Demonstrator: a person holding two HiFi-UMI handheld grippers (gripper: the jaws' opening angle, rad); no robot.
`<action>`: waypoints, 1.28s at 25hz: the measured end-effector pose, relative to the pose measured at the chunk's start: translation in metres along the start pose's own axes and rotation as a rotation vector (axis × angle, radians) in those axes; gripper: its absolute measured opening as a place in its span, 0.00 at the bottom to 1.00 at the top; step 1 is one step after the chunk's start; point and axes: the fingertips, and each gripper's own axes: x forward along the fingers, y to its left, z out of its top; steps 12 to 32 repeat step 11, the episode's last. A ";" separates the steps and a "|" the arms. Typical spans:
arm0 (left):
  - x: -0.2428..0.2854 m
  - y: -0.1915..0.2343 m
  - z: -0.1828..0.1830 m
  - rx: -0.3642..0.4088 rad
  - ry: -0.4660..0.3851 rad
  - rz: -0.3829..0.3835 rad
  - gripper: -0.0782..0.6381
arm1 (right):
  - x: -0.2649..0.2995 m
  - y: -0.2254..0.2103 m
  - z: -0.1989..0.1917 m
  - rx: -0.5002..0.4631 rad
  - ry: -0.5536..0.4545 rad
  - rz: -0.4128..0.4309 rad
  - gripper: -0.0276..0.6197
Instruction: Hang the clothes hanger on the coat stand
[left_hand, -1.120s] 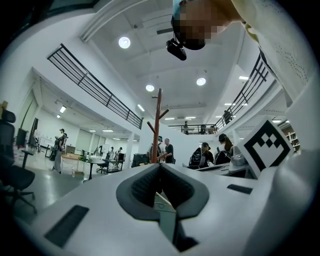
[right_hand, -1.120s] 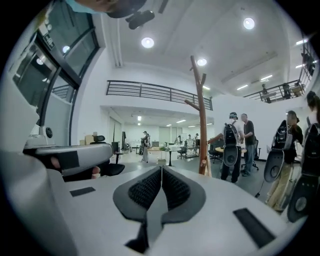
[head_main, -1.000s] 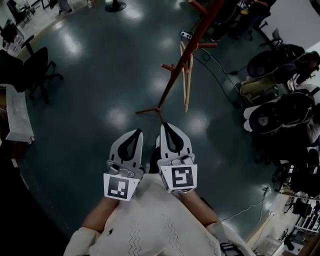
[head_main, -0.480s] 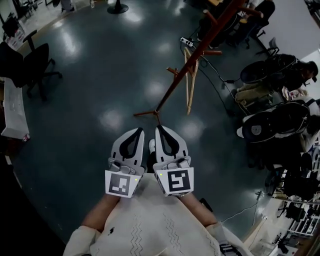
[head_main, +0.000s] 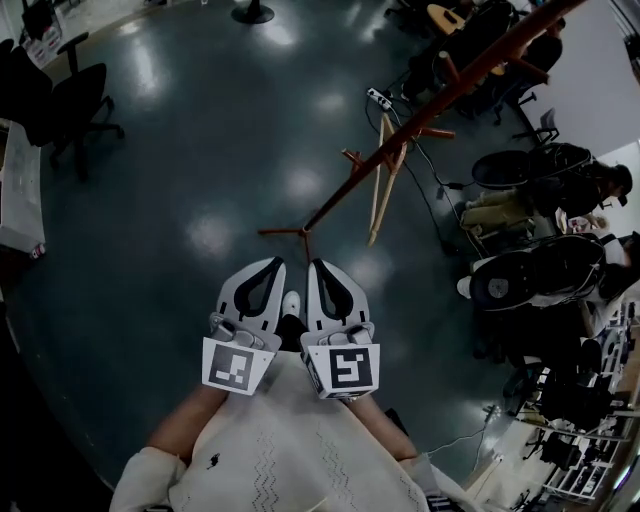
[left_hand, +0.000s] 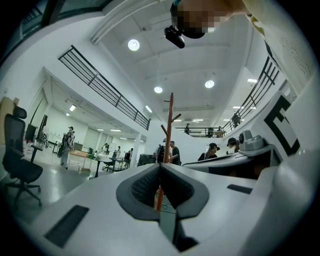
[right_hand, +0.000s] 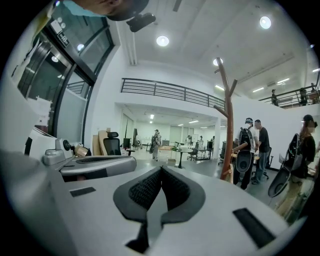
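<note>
Coat stand (head_main: 410, 142) further rt, hanger (head_main: 374, 220) alongside

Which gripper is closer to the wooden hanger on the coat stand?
Right. The right gripper is short of the hanger, to its left; the left gripper lies farther left.
</note>
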 end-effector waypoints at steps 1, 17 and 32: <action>0.000 0.000 -0.001 -0.001 0.002 -0.003 0.13 | 0.001 0.001 -0.002 -0.001 0.002 0.003 0.07; 0.019 -0.011 -0.010 -0.005 0.037 -0.037 0.13 | 0.006 -0.017 -0.009 0.014 0.040 -0.007 0.07; 0.019 -0.011 -0.010 -0.005 0.037 -0.037 0.13 | 0.006 -0.017 -0.009 0.014 0.040 -0.007 0.07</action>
